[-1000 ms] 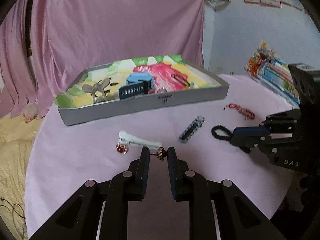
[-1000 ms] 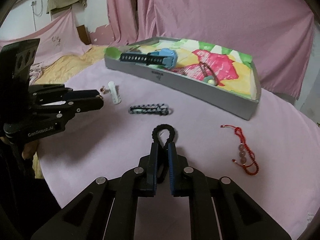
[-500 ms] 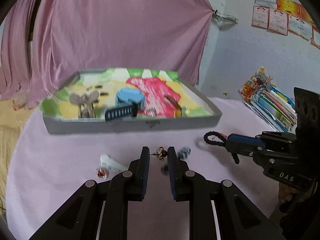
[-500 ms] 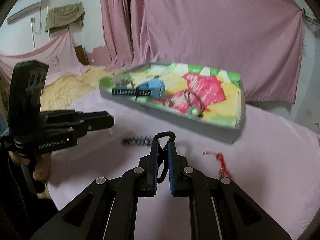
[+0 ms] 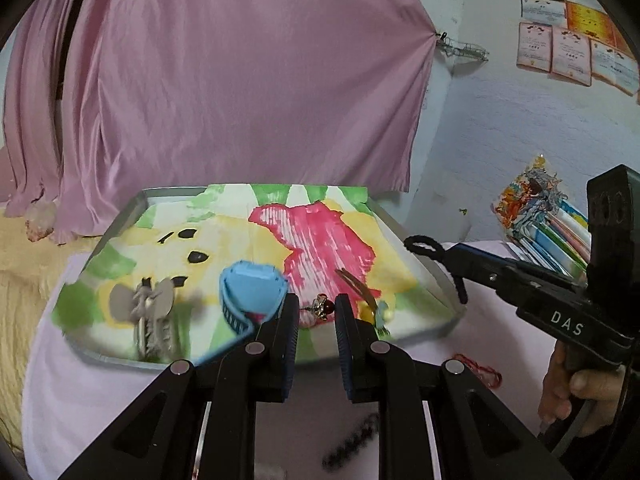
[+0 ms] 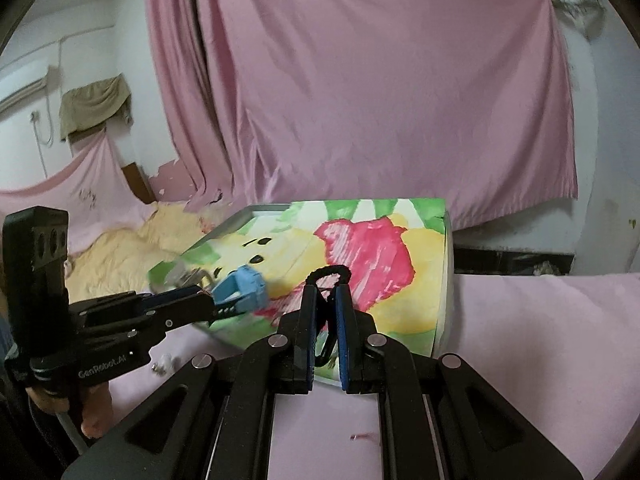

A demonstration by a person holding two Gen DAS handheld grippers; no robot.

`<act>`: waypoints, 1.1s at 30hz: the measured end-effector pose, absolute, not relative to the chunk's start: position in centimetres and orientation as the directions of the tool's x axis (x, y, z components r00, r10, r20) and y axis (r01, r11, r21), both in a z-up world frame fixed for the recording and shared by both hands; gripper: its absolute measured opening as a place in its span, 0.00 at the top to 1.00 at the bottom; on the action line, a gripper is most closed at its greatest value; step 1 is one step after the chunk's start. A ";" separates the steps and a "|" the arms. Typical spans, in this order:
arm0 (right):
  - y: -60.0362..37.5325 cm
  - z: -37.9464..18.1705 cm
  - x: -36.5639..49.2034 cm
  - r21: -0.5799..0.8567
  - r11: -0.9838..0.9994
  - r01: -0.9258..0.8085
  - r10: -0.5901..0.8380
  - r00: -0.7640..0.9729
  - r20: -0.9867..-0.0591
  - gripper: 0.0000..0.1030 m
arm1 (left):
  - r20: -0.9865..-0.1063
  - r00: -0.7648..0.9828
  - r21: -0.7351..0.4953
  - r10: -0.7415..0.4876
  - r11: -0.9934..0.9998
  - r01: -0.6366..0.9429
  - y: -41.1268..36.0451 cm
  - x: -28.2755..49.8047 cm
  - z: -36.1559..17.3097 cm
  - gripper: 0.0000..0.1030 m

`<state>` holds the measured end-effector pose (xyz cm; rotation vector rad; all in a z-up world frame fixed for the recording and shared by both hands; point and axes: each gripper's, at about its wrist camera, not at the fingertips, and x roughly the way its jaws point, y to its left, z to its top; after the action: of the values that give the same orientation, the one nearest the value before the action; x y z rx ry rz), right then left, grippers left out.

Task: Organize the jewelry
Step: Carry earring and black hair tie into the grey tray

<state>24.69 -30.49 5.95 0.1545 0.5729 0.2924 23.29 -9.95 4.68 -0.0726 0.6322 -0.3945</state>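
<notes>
Pink-draped surface [image 5: 100, 392]; grey tray [image 5: 120, 224] with a painted paper liner now directly ahead. Within one second both loads are lifted off the cloth and carried over the tray. Left hand-held gripper [image 5: 317, 314] is pinched on a red-stone earring [image 5: 323, 307]; right hand-held gripper [image 6: 325, 312] is clamped on a black cord loop [image 6: 329, 272]. Release into the tray is judged next.

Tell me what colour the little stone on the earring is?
Dark red, set in gold-coloured metal. The earring shows best in the left wrist view, between the left gripper's fingers.
</notes>
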 end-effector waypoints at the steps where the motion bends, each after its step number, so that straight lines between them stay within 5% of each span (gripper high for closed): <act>1: -30.6 5.6 25.3 0.231 0.947 -0.222 0.313 0.795 -0.520 0.92 | -0.569 0.728 -0.186 -0.382 0.922 0.339 -10.1 23.6 4.6 0.83; 17: -30.1 1.1 28.2 0.251 0.952 -0.177 0.301 0.695 -0.653 0.92 | -0.699 0.634 -0.141 -0.330 0.934 0.330 -11.8 26.4 1.3 0.83; 28: -30.5 0.6 28.6 0.276 0.949 -0.153 0.304 0.681 -0.667 0.91 | -0.694 0.632 -0.165 -0.345 0.931 0.327 -11.5 26.4 1.3 0.83; 33: -30.7 1.0 28.1 0.279 0.949 -0.149 0.299 0.708 -0.640 0.91 | -0.680 0.641 -0.172 -0.354 0.928 0.331 -11.3 26.0 1.5 0.69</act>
<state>28.10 -30.74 1.02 0.2130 0.7449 0.2507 25.98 -11.32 1.50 -0.0322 0.7823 -0.3906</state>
